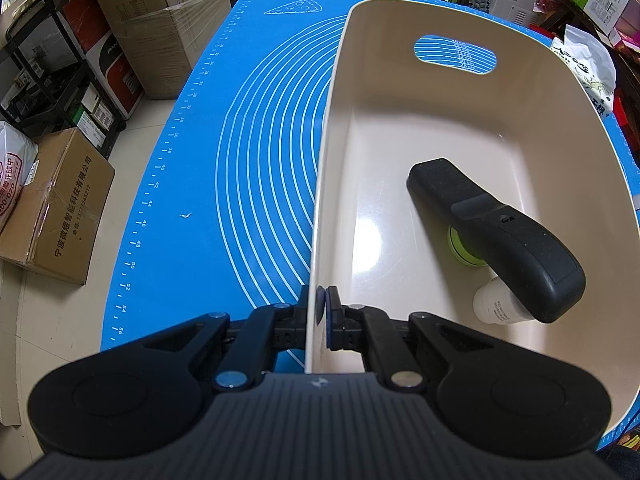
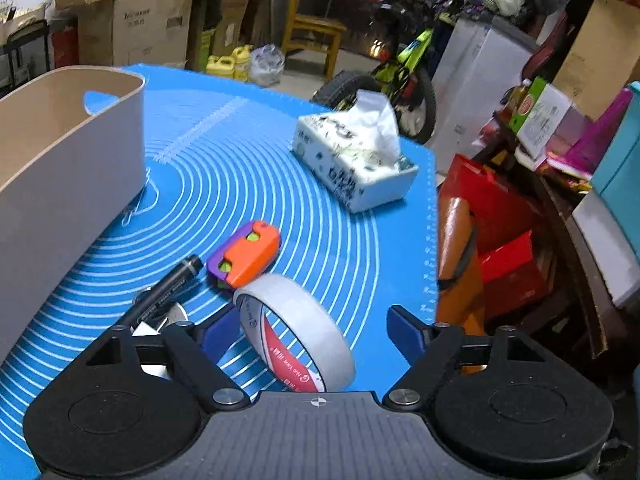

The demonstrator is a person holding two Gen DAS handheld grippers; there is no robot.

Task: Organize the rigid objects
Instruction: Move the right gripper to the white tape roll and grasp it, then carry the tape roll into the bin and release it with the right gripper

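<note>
On the left side of the blue mat (image 1: 192, 184) that covers the worktop, the left claw (image 1: 316, 312) is clamped on the near left wall of the beige bin (image 1: 332, 128), one pad outside the wall and one inside. Within the bin, a black remote control (image 1: 496, 236) lies diagonally, its near end propped up on a small white bottle (image 1: 490, 304) that lies on its side, and its middle passing over a lime-green round object (image 1: 460, 246) of which only part shows. A handle slot (image 1: 455, 54) is cut through the far wall of the bin, and the mat's white rings show through it.

From the right wrist view, the bin (image 2: 72, 152) stands at the left edge of the scene. Just beside its near corner lies a black marker (image 2: 168, 290), angled toward the camera, with a shiny metallic object (image 2: 160, 322) partly hidden under it and under the claw's linkage. To the right of the marker sits an orange and purple toy block (image 2: 246, 254), touching or nearly touching a roll of grey tape (image 2: 296, 328). The tape roll is tilted on its edge between the fingers of the right claw (image 2: 310, 336), which are spread well apart; its left side is at the left blue pad (image 2: 218, 334), while the right pad (image 2: 406, 332) stands clear of it. Farther back on the mat, a tissue box (image 2: 352, 160) rests near the right edge.
</note>
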